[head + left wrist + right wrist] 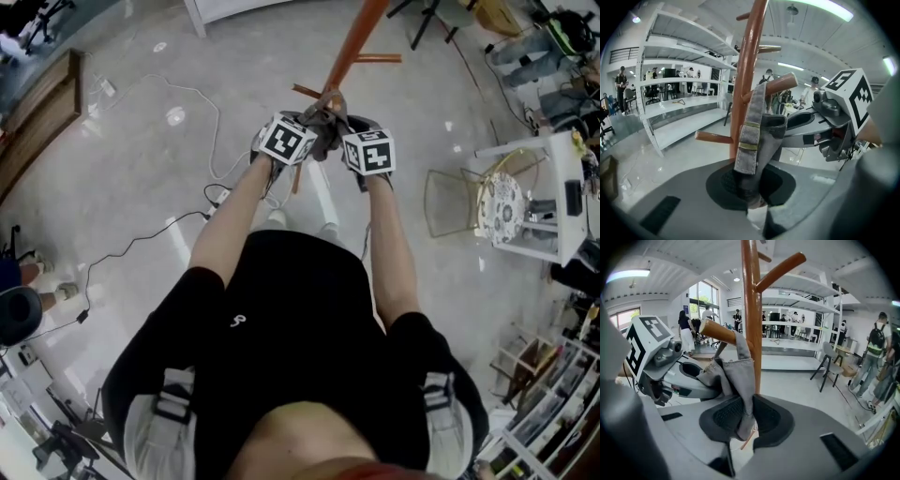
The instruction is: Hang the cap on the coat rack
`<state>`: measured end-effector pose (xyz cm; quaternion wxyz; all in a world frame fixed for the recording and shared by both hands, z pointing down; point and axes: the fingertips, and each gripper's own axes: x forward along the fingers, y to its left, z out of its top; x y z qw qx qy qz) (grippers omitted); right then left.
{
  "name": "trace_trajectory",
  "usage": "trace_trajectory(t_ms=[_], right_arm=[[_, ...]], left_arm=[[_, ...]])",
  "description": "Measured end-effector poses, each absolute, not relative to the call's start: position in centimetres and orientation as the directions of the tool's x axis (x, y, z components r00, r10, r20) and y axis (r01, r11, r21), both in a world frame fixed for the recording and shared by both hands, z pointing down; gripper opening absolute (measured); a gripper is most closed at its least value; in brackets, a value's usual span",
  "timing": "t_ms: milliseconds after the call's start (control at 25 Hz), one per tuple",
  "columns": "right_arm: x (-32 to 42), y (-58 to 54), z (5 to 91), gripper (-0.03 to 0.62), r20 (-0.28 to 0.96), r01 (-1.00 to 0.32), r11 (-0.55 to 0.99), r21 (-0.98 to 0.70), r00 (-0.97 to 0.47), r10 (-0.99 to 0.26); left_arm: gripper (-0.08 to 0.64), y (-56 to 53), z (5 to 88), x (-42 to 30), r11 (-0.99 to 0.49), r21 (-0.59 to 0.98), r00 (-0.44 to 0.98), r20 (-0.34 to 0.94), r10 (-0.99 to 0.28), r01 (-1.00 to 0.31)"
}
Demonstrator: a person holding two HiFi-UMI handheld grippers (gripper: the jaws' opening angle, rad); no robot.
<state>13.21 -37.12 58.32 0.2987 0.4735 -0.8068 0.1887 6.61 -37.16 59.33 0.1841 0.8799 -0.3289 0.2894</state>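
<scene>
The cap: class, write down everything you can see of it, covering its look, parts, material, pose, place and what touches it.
The cap is grey, faded, denim-like cloth, crumpled and hanging limp. A stitched back strap carries a brass-coloured buckle. Its upper end drapes over a wooden peg of the coat rack, close beside the pole. Below, the left claw and the right claw each pinch a fold of it between their pads.

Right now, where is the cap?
The cap hangs over a peg of the wooden coat rack, top centre of the head view, gripped by the left tongs and the right tongs.
</scene>
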Motion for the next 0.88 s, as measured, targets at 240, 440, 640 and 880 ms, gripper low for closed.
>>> trace_trajectory(t_ms=[240, 440, 640, 880], right_arm=[[13.8, -38.8, 59.5, 0.055, 0.678, -0.921, 0.390, -0.006, -0.290, -0.675], [15.5, -39.6, 59.9, 0.083, 0.686, -0.962, 0.270, -0.043, -0.224, -0.692], [15.7, -37.5, 58.6, 0.204, 0.622, -0.951, 0.221, -0.217, -0.309, -0.720], [17.1, -37.8, 49.0, 0.135, 0.425, -0.966, 0.244, -0.088, -0.258, -0.868]], left_arm=[[0.015, -39.4, 59.9, 6.9, -0.704, 0.108, 0.594, 0.634, -0.495, -0.702], [0.144, -41.0, 60.3, 6.1, -0.604, 0.176, 0.562, 0.626, -0.541, -0.777], [0.224, -38.0, 58.4, 1.0, -0.397, 0.417, 0.575, 0.561, -0.595, -0.818], [0.209, -38.5, 48.1, -0.1, -0.441, 0.359, 0.558, 0.356, -0.750, -0.822]])
